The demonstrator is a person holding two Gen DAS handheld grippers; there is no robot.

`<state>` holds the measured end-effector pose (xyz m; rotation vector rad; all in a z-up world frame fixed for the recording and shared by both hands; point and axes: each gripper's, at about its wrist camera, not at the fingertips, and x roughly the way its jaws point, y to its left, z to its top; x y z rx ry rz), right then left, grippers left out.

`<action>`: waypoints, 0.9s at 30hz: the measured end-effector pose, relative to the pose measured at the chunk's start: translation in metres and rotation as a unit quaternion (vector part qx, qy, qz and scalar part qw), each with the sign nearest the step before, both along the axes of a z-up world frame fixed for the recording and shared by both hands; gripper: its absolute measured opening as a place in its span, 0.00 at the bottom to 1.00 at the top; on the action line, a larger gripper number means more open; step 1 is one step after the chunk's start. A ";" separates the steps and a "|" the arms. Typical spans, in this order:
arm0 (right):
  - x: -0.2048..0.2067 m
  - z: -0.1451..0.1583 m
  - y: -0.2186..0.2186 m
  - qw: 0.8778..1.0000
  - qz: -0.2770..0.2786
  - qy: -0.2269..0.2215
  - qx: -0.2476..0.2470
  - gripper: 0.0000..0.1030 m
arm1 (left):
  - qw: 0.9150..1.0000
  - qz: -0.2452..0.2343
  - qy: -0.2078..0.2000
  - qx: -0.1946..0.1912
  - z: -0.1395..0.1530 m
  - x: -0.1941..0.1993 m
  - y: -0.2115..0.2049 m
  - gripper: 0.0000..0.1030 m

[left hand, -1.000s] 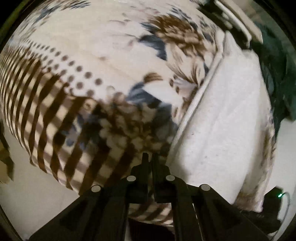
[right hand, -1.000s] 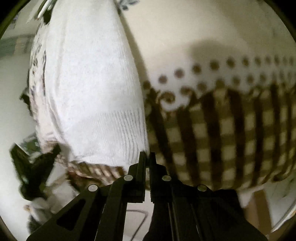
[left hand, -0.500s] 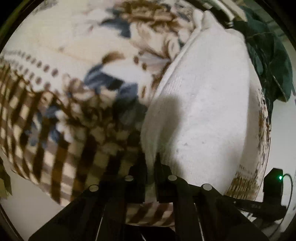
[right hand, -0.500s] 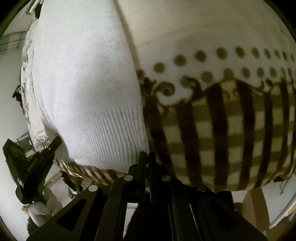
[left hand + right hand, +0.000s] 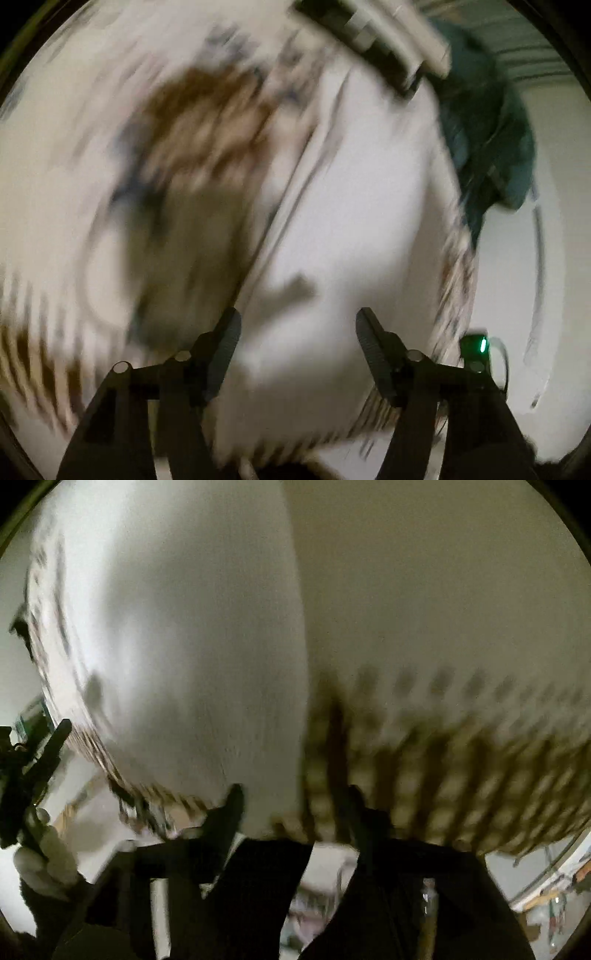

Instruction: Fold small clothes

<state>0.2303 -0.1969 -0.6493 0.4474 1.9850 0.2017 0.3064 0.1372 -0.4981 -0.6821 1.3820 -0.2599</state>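
Jaws of the left hand-held gripper (image 5: 297,332) and right hand-held gripper (image 5: 293,805) are spread, released; the white knit garment (image 5: 354,229) is laid on a patterned blanket (image 5: 461,760).

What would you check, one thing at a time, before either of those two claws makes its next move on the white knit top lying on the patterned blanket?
1. Left gripper open: ok.
2. Right gripper open: ok.
3. White knit top free of both claws: ok, nothing is pinched.
4. Top lying flat on the patterned blanket: cannot tell, both views are blurred.
5. Dark green cloth off the top: cannot tell, blur hides where they meet.
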 end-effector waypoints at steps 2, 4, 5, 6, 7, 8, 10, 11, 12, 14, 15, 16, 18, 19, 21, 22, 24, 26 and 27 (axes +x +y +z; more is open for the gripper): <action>0.031 0.018 -0.014 0.999 -0.028 -0.034 0.003 0.63 | 0.999 0.006 -0.034 0.006 -0.003 0.066 -0.007 0.61; 0.074 0.037 -0.028 0.994 -0.070 -0.088 0.007 0.63 | 0.998 -0.005 -0.058 0.012 -0.015 0.121 -0.012 0.61; 0.096 0.043 -0.031 0.990 -0.083 -0.114 0.007 0.63 | 0.998 -0.007 -0.059 0.020 -0.022 0.141 -0.014 0.61; 0.117 0.048 -0.034 0.986 -0.095 -0.139 0.001 0.63 | 0.998 -0.013 -0.060 0.032 -0.032 0.170 -0.022 0.61; 0.141 0.051 -0.036 0.980 -0.106 -0.166 -0.007 0.63 | 0.997 -0.024 -0.058 0.037 -0.043 0.191 -0.029 0.61; 0.159 0.052 -0.038 0.976 -0.113 -0.185 -0.014 0.63 | 0.996 -0.036 -0.055 0.053 -0.052 0.213 -0.040 0.61; 0.202 0.051 -0.044 0.968 -0.134 -0.212 -0.023 0.63 | 0.992 -0.064 -0.074 0.081 -0.059 0.233 -0.057 0.45; 0.217 0.048 -0.046 0.965 -0.145 -0.217 -0.021 0.63 | 0.989 -0.074 -0.089 0.091 -0.059 0.237 -0.063 0.07; 0.230 0.044 -0.048 0.963 -0.158 -0.218 -0.018 0.63 | 0.988 -0.075 -0.102 0.092 -0.054 0.240 -0.064 0.05; 0.254 0.037 -0.060 0.961 -0.181 -0.211 -0.009 0.63 | 0.983 -0.068 -0.140 0.100 -0.041 0.235 -0.055 0.04; 0.260 0.034 -0.063 0.959 -0.194 -0.207 -0.004 0.63 | 0.983 -0.059 -0.143 0.102 -0.042 0.238 -0.048 0.04; 0.264 0.031 -0.066 0.957 -0.208 -0.204 0.005 0.63 | 0.985 -0.050 -0.135 0.092 -0.047 0.238 -0.040 0.04; 0.271 0.024 -0.077 0.953 -0.222 -0.205 0.017 0.63 | 0.989 -0.022 -0.114 0.089 -0.060 0.245 -0.026 0.04; 0.274 0.020 -0.078 0.952 -0.225 -0.207 0.021 0.63 | 0.991 -0.009 -0.104 0.084 -0.068 0.246 -0.015 0.04; 0.282 0.012 -0.075 0.952 -0.225 -0.205 0.019 0.49 | 0.992 0.004 -0.094 0.083 -0.077 0.249 -0.007 0.04; 0.281 0.011 -0.075 0.952 -0.226 -0.207 0.007 0.15 | 0.993 0.005 -0.091 0.079 -0.080 0.251 -0.007 0.04; 0.283 0.003 -0.071 0.955 -0.221 -0.192 -0.042 0.03 | 0.992 0.001 -0.093 0.081 -0.081 0.251 -0.010 0.04; 0.286 0.008 -0.078 0.954 -0.214 -0.199 -0.069 0.03 | 0.992 -0.008 -0.096 0.083 -0.079 0.250 -0.012 0.04; 0.288 0.011 -0.081 0.953 -0.217 -0.205 -0.053 0.03 | 0.992 -0.011 -0.098 0.083 -0.079 0.250 -0.012 0.04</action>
